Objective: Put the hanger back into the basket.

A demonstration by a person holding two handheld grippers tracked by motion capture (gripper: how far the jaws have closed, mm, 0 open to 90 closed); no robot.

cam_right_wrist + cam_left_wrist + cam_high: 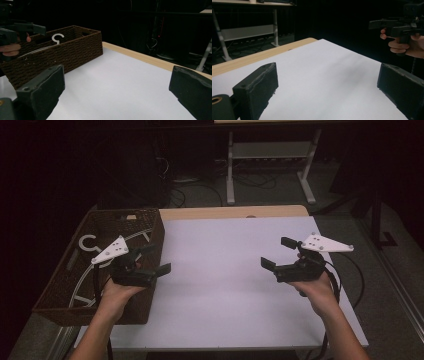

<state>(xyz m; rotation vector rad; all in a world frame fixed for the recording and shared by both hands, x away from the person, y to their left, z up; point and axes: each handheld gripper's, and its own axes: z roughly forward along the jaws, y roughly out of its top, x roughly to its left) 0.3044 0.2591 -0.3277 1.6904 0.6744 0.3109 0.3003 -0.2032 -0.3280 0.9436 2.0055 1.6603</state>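
Note:
My left gripper (156, 258) hovers open over the right wall of a brown woven basket (65, 287), with nothing between its jaws. In the basket lie white hangers (88, 242), and one hook (57, 37) pokes up above the rim. Over the right part of the white tabletop (225, 285) my right gripper (277, 253) is held open and empty, facing left. The left gripper view has its own wide-apart jaws over bare white surface (328, 92) and the right gripper (397, 26) farther off in a hand. In the right gripper view my open jaws (117, 95) face the basket (62, 55).
The basket fills the table's left side. A wooden strip (235, 212) runs along the far edge of the table. Beyond it stand a white desk frame (270, 165) and loose cables (200, 187) on the dark floor. Each gripper trails a black cable (350, 280).

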